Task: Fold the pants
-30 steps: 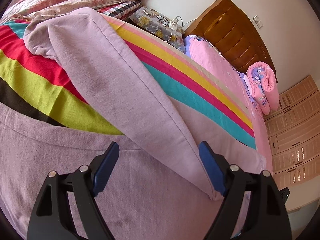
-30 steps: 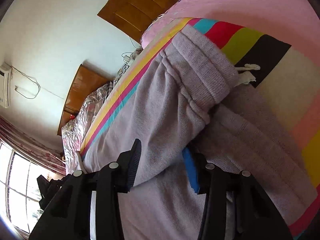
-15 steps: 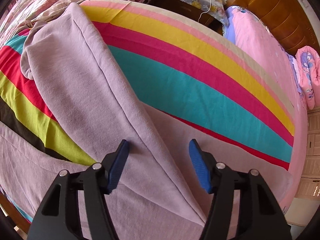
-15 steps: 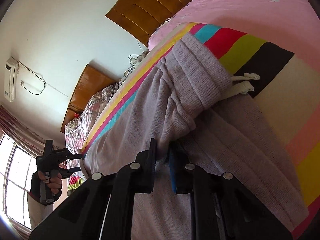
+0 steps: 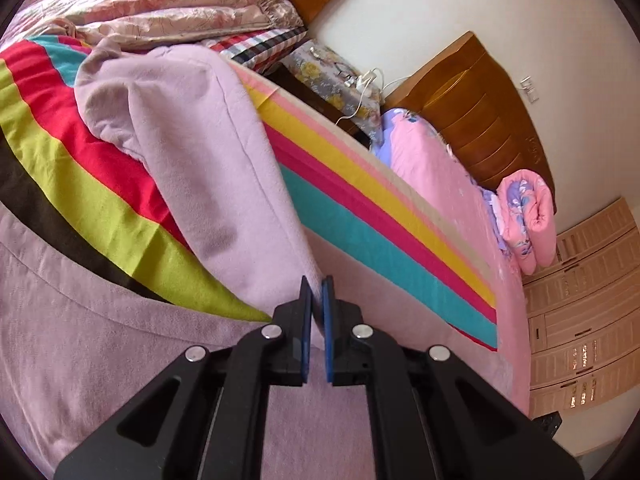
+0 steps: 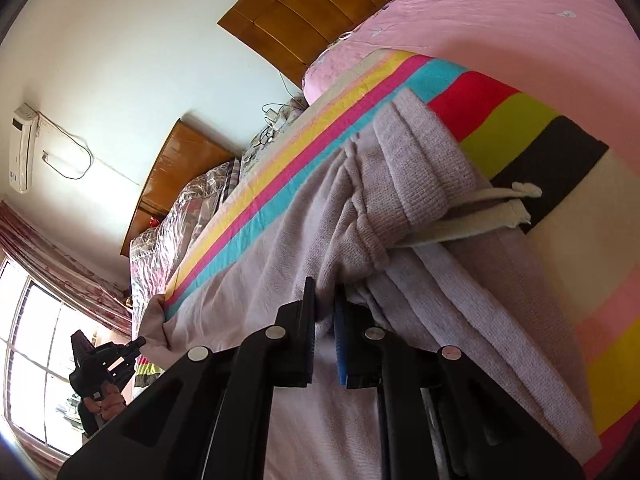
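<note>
Pinching the lilac pants (image 5: 224,184) in both closed grippers, left gripper (image 5: 316,300) on the leg running toward 11 o'clock, right gripper (image 6: 324,304) below the waistband (image 6: 424,168) at 1 o'clock.

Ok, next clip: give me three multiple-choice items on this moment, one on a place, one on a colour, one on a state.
1. Where do the lilac pants lie?
A. on a striped blanket
B. on a wooden floor
C. in a drawer

2. What colour are the gripper pads?
A. red
B. blue
C. white

3. How is the left gripper?
A. wide open above the cloth
B. shut on a pant leg's edge
C. shut on a drawstring

Key: 1 A, the striped blanket shows all around the pants. 2 B, blue pads line the fingers. 3 B, the jaws pinch the pant leg's edge; the right gripper pinches cloth beside the waistband.
</note>
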Motion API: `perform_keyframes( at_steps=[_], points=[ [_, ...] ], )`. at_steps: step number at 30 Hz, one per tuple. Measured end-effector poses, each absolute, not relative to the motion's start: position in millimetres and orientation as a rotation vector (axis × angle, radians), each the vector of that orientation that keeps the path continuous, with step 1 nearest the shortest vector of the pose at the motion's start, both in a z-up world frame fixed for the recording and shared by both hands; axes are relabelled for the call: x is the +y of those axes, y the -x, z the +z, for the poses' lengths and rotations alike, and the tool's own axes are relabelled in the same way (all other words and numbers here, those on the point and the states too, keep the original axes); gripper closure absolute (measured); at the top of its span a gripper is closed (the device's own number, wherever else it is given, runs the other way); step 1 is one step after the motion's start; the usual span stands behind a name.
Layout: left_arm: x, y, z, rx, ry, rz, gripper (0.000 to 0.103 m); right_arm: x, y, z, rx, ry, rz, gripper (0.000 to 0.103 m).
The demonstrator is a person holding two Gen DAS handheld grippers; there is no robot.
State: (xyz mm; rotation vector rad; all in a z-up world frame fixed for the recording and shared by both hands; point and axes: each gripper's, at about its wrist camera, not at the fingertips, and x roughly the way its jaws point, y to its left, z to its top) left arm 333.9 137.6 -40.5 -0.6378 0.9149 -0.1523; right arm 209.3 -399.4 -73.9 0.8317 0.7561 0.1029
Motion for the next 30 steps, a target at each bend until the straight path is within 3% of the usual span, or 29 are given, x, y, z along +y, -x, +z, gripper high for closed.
perform_keyframes(
  at_steps=[3,6,9,13,16,18,22,23,30],
  points=[
    [139.8,-275.4,7.6,0.730,0.533,-0.197,0.098,-396.4,-186.4,-35.5,0.692,-0.804,0.164,0.093],
    [142.2,-191.2,16.1,0.652,0.491,-0.210,0.098,-391.2,-135.4,-29.9,0.642,-0.808,0.190,0.093],
    [149.5,-127.1,-29.0,0.699,0.495,-0.196,0.097,-385.7,-90.9,-67.6,0.692,-0.832,0.128,0.093],
    [160.4,-102.7,-109.8,0.876,0.502,-0.116,0.099,-382.4,-73.9,-124.7,0.788,-0.863,0.036,0.093],
    [174.6,-102.7,-115.8,0.866,0.575,-0.140,0.099,-378.8,-71.3,-121.2,0.763,-0.861,0.028,0.092],
    [184.3,-107.7,-110.3,0.848,0.618,-0.168,0.081,-375.8,-71.8,-121.1,0.769,-0.838,0.018,0.091],
    [191.6,-102.3,-90.5,0.798,0.702,-0.199,0.027,-371.8,-70.4,-124.4,0.761,-0.841,0.016,0.090],
    [189.8,-102.2,-86.3,0.796,0.700,-0.182,0.022,-370.5,-69.7,-125.7,0.752,-0.844,0.018,0.089],
    [134.6,-148.3,-66.4,0.958,0.346,0.038,0.021,-365.8,-62.6,-130.9,0.711,-0.819,0.016,0.089]
  ],
)
